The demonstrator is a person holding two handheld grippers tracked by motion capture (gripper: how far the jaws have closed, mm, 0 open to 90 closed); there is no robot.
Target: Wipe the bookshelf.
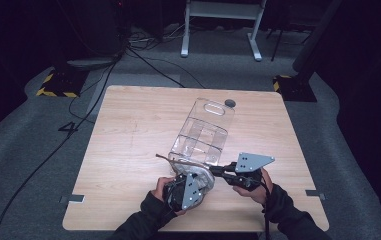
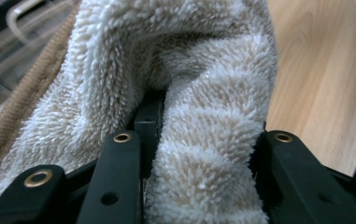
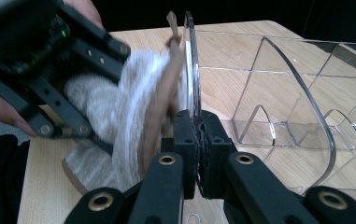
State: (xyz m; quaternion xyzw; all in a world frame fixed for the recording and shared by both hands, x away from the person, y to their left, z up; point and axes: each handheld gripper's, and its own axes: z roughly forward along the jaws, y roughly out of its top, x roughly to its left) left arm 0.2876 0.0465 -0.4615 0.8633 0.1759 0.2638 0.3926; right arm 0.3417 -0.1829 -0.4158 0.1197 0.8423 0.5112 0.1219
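Observation:
A clear plastic divided container [image 1: 203,132] lies on its side on the wooden table [image 1: 128,125]. My right gripper [image 1: 217,170] is shut on the thin edge of its near wall; in the right gripper view the jaws [image 3: 198,126] pinch that clear wall [image 3: 190,60]. A cream fluffy towel [image 2: 189,70] with brown trim bulges between the jaws of my left gripper [image 2: 203,140], which is shut on it. The towel [image 3: 129,93] is pressed against the outer side of the container's wall, just left of the right gripper. The left gripper [image 1: 198,172] sits at the container's near end.
A small dark round object [image 1: 230,103] lies near the table's far edge. Metal brackets [image 1: 72,199] stick out at the table's sides. Cables, a white desk frame [image 1: 223,30] and yellow-black taped bases [image 1: 58,85] are on the floor behind.

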